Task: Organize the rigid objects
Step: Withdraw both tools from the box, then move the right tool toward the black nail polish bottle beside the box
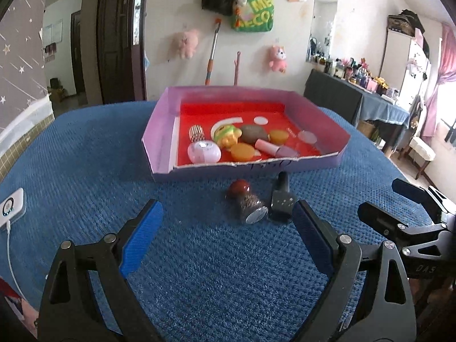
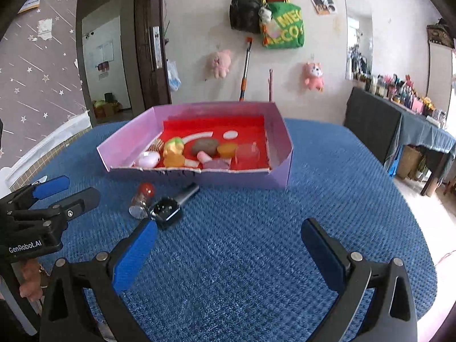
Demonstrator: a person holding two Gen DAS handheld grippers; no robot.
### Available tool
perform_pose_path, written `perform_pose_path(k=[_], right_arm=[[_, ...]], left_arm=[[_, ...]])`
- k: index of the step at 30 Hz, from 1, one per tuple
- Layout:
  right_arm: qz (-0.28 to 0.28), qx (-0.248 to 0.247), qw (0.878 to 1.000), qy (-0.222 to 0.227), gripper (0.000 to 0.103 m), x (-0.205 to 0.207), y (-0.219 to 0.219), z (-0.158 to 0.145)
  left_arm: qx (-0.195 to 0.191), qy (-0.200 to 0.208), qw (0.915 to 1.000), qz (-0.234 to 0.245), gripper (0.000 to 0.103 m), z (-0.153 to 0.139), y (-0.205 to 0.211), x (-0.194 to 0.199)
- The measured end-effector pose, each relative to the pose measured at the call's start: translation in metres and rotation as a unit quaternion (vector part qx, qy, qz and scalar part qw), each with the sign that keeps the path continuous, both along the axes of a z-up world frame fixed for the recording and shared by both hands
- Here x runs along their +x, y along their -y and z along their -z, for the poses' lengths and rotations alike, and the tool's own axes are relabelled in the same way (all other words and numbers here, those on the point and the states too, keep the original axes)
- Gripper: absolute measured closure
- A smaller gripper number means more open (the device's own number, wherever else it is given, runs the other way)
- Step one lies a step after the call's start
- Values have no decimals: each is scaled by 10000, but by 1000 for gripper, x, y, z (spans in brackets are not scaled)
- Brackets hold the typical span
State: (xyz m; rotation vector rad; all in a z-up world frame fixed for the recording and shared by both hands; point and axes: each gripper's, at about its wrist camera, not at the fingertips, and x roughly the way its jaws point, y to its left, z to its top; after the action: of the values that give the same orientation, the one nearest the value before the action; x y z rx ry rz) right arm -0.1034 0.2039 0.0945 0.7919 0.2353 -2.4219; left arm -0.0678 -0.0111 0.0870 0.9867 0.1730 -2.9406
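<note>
A pink box with a red floor (image 1: 162,148) (image 2: 280,168) stands on the blue cloth and holds several small items: a pink round case (image 1: 203,151), a yellow-green toy (image 1: 226,135), a grey stone (image 1: 253,134), orange lids. In front of it lie a red-capped small jar (image 1: 246,201) (image 2: 141,199) and a black bottle (image 1: 282,196) (image 2: 171,208), side by side. My left gripper (image 1: 228,236) is open and empty, just short of them. My right gripper (image 2: 228,250) is open and empty, to their right.
A white device with a cable (image 1: 11,208) lies at the cloth's left edge. A dark-clothed side table with bottles (image 2: 404,114) stands to the right. Bags and plush toys hang on the wall behind.
</note>
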Motion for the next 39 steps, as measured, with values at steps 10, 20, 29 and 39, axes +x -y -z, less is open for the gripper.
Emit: perform_pose_path(k=[10, 20, 29, 39], right_arm=[[23, 55, 9998, 198, 0, -9, 3, 15], [54, 55, 9997, 248, 0, -25, 0, 17], [80, -12, 9979, 647, 0, -49, 6, 18], [-162, 37, 9965, 818, 0, -46, 43, 22]], left_arm=[[126, 391, 9992, -17, 10, 21, 0, -15], [82, 821, 9965, -144, 10, 35, -3, -54], [331, 953, 9948, -152, 9, 45, 8, -67], [369, 962, 9947, -22, 8, 47, 20, -57]])
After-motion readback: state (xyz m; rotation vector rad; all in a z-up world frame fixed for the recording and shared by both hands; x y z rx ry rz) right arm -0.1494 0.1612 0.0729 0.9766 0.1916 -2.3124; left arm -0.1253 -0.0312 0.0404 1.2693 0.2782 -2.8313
